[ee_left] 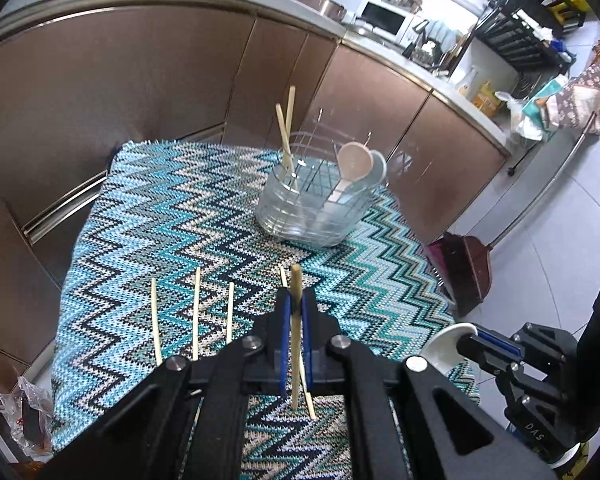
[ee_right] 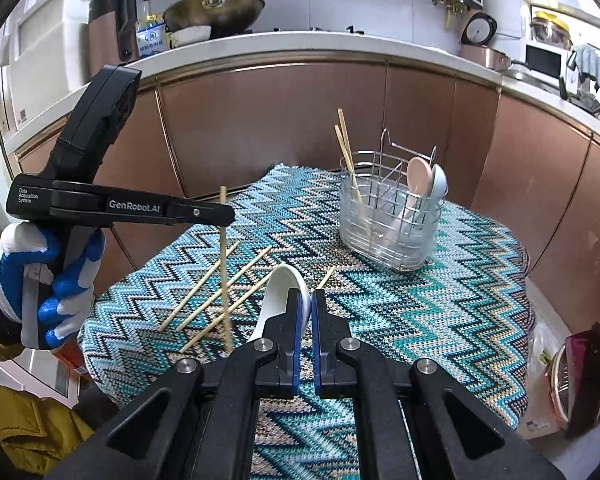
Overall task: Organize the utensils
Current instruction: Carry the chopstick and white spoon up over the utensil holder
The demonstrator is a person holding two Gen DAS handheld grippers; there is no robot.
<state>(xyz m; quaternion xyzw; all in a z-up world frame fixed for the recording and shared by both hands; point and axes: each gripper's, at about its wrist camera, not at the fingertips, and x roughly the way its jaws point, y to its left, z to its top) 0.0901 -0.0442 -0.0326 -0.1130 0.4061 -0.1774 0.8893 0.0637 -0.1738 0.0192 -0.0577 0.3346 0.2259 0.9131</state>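
Above the bench I keep my left tool pinching one chopstick upright and my right tool pinching the white spoon, both ready for the wire basket beyond, I judge.

Wire caddy on the far right part of the cloth-covered table, in front of the cabinet doors. In its left compartment, two chopsticks leaning and crossing; in its right compartment, two spoons side by side, bowls up. Nearer and to the left, loose chopsticks flat on the cloth, roughly parallel, well apart from the caddy. Above them, one chopstick upright, pinched in the left gripper. Just right of it, a spoon clamped in the right gripper, bowl forward. Behind the cabinets, a countertop with a wok.
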